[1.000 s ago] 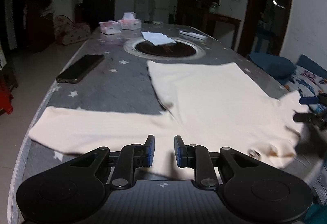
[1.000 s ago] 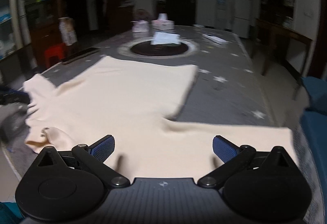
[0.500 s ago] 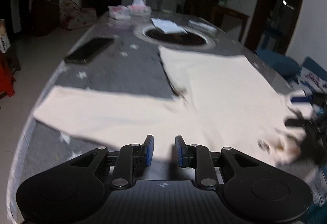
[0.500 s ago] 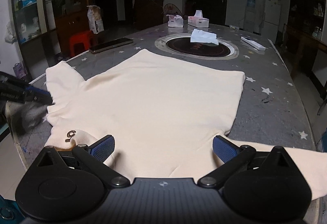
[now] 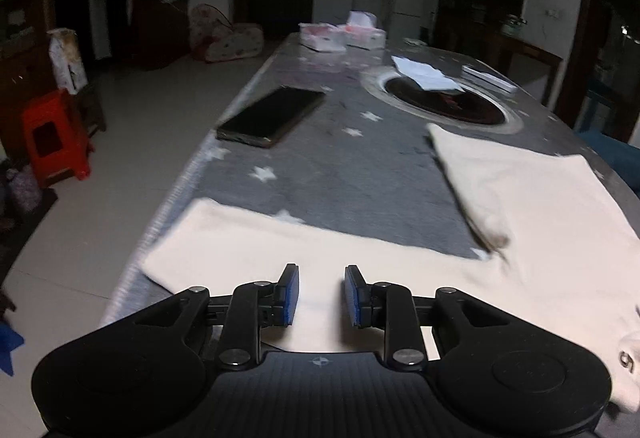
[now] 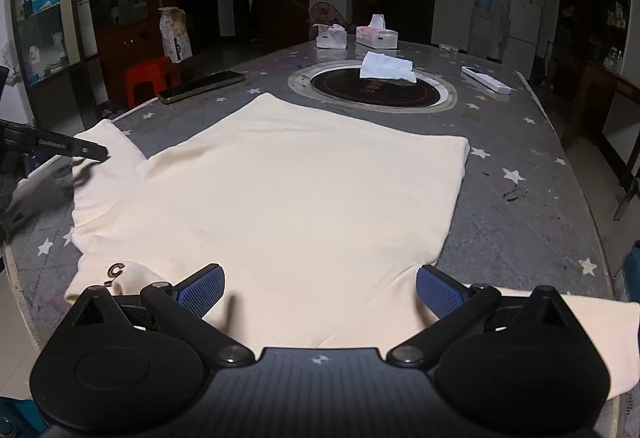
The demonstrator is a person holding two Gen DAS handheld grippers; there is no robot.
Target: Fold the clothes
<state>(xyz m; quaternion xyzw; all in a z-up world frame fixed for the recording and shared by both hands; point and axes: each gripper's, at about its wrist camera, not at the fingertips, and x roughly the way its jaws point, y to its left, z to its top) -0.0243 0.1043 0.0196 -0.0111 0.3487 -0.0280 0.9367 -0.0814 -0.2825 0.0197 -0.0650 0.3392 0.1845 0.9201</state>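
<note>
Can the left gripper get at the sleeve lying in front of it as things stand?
Probably yes: the left gripper is partly open right over the cream sleeve, which lies flat on the table with nothing between.

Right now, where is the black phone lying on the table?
The black phone lies near the table's left edge, beyond the cream shirt's sleeve and left of the round hotplate.

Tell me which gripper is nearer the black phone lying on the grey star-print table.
Left. The left gripper hovers over the cream shirt's sleeve, on the black phone's side. The right gripper is over the shirt's near edge, farther across.
</note>
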